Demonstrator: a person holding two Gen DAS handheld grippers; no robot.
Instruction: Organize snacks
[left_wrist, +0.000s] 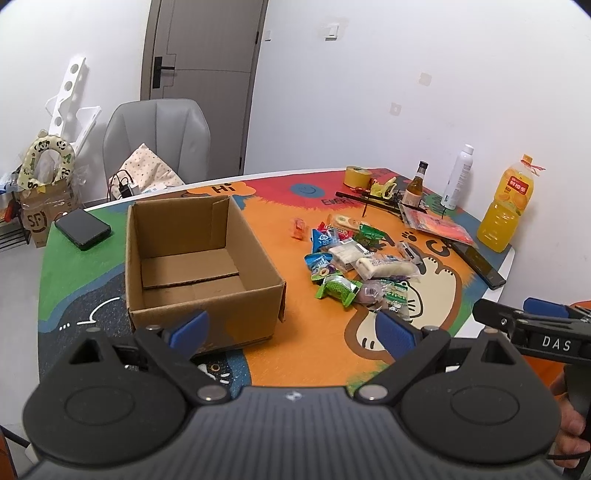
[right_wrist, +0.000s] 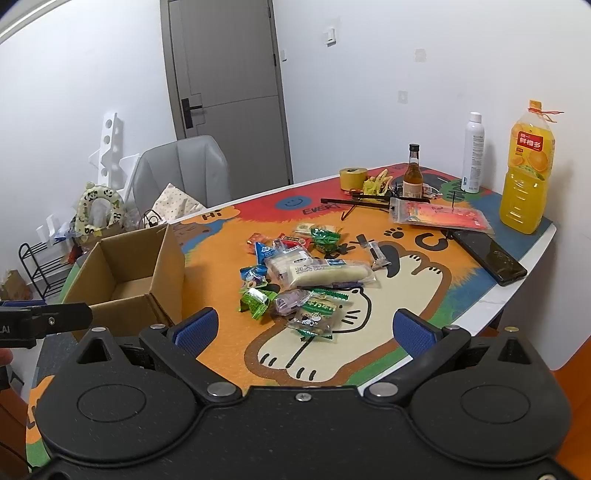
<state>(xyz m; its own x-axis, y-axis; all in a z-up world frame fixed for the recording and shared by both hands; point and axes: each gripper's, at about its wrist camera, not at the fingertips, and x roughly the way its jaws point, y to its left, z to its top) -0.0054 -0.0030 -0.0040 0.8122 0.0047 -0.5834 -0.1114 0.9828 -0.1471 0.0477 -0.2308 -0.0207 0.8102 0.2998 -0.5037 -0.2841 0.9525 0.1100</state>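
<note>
A heap of wrapped snacks (left_wrist: 354, 264) (right_wrist: 306, 275) lies in the middle of the colourful cartoon table mat (left_wrist: 317, 347). An open, empty cardboard box (left_wrist: 192, 258) (right_wrist: 129, 273) stands to the left of the heap. My left gripper (left_wrist: 291, 326) hovers open above the table's near edge, between the box and the snacks, holding nothing. My right gripper (right_wrist: 304, 330) is open too, just short of the nearest snack packet (right_wrist: 314, 319), with nothing in it. Its black body shows at the right edge of the left wrist view.
At the back right stand an orange juice bottle (right_wrist: 526, 170), a white spray can (right_wrist: 472, 153), a small brown bottle (right_wrist: 413, 171), a tape roll (right_wrist: 352, 177) and a red pouch (right_wrist: 439, 214). A black phone (right_wrist: 487, 254) lies right, another phone (left_wrist: 83, 229) left. A grey chair (left_wrist: 157, 136) stands behind.
</note>
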